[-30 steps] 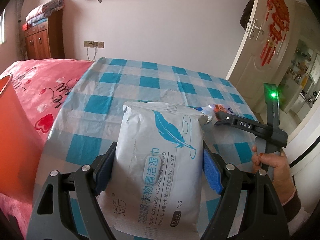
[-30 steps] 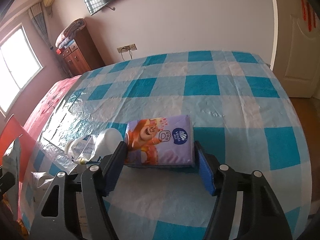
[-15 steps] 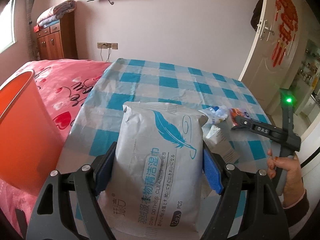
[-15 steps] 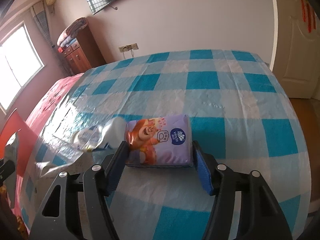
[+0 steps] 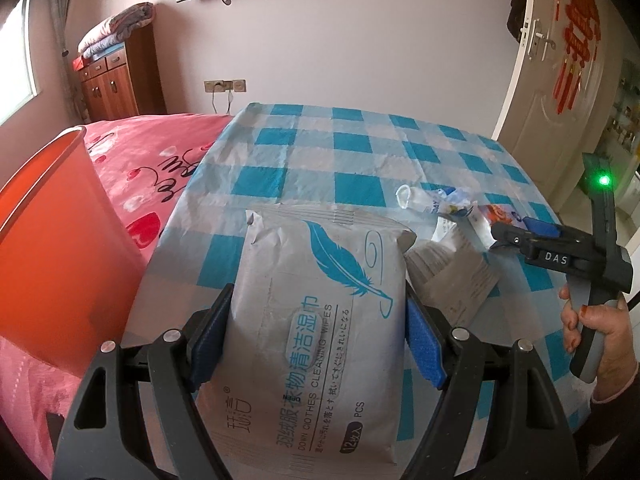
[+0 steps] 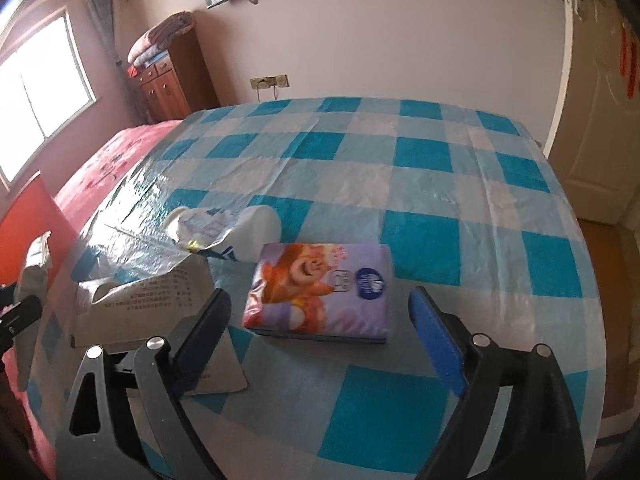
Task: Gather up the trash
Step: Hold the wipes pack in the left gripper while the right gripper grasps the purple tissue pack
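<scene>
My left gripper (image 5: pixel 316 332) is clamped on a grey wipes packet (image 5: pixel 316 320), with both blue pads pressed against the packet's sides; the packet stands lengthwise between the fingers and sits above the near part of the checked tablecloth (image 5: pixel 352 160). An orange bin (image 5: pixel 52 248) stands to the left of the table, close beside the packet and in front of the pink bedspread (image 5: pixel 160 152). My right gripper (image 6: pixel 320 320) is spread wide and holds nothing. A purple tissue pack (image 6: pixel 320 288) lies flat on the tablecloth between the two pads; there is a clear gap on the right side and a narrower one on the left. Just beyond the tissue pack, to its left, a white bottle (image 6: pixel 240 228) lies on its side with its torn label curling off. A flattened cardboard box (image 6: pixel 152 304) lies nearer the left finger, and part of it passes under that finger. In the left wrist view, the right gripper's body is seen at the right edge, held by a hand (image 5: pixel 596 328), with its tip over the bottle and the tissue pack.
</scene>
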The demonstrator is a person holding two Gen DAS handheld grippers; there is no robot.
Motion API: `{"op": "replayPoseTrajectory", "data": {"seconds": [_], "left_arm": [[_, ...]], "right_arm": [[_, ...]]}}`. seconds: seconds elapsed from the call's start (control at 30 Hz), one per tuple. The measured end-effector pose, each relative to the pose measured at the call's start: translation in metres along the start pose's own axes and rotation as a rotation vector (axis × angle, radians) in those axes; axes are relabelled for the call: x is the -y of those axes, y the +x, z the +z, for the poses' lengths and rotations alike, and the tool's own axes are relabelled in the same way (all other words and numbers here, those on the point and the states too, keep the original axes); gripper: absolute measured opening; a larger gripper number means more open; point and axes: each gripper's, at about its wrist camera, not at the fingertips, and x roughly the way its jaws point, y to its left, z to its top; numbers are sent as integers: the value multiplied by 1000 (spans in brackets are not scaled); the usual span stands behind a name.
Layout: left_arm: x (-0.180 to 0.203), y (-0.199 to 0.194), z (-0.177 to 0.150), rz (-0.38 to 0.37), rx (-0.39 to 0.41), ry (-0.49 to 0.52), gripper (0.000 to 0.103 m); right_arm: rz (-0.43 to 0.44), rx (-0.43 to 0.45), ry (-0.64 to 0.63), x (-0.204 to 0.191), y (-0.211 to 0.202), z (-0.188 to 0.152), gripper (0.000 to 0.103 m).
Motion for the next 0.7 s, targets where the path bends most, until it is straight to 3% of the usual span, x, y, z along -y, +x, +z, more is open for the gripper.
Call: {"op": "replayPoseTrajectory", "data": {"seconds": [0.23, 0.3, 0.7], "left_arm": [[-3, 0, -3, 10, -6, 4, 78], [-3, 0, -4, 9, -4, 2, 78], [-17, -7, -10, 21, 9, -12, 78]], "right_arm": [[-81, -23, -40, -15, 14, 1, 88], [-98, -31, -39, -15, 16, 1, 74], [-126, -15, -26, -19, 8, -7, 73]]}}
